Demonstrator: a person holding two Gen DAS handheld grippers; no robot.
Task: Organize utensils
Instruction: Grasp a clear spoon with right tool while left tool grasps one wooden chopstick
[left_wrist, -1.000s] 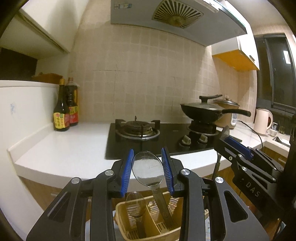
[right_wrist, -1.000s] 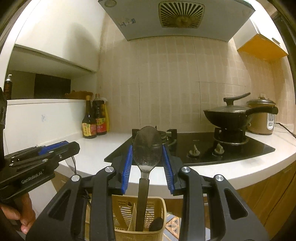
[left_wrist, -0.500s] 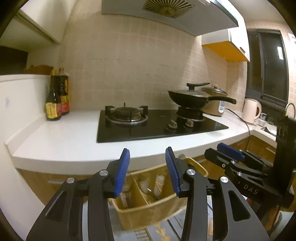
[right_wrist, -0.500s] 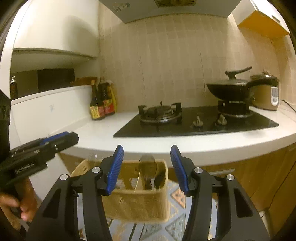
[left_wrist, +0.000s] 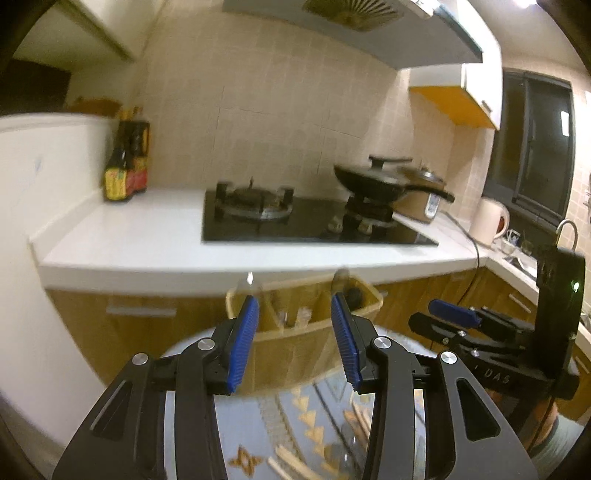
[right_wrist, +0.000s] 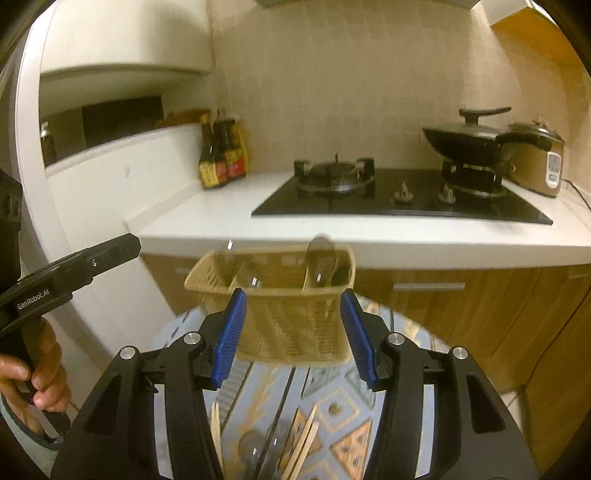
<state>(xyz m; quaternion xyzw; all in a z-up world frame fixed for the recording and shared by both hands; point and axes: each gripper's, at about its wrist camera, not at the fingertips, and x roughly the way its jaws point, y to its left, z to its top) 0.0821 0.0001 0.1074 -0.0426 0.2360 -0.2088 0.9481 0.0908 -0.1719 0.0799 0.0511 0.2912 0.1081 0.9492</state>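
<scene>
On the patterned table (right_wrist: 343, 413), the utensil basket (right_wrist: 288, 325) stands just beyond both empty, spread-apart tongs (right_wrist: 293, 336) (left_wrist: 293, 345).

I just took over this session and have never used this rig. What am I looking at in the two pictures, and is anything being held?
Each picture comes from a fisheye camera on a hand-held tool, looking along its two blue-padded fingers. No robot: a person carries both. In the left view the left tool is open and empty; the right tool is likewise open and empty. Ahead stands a beige utensil basket on a patterned cloth, with spoons already standing in it. Wooden chopsticks and blurred utensils lie on the cloth below. Behind is a kitchen counter with a stove.
</scene>
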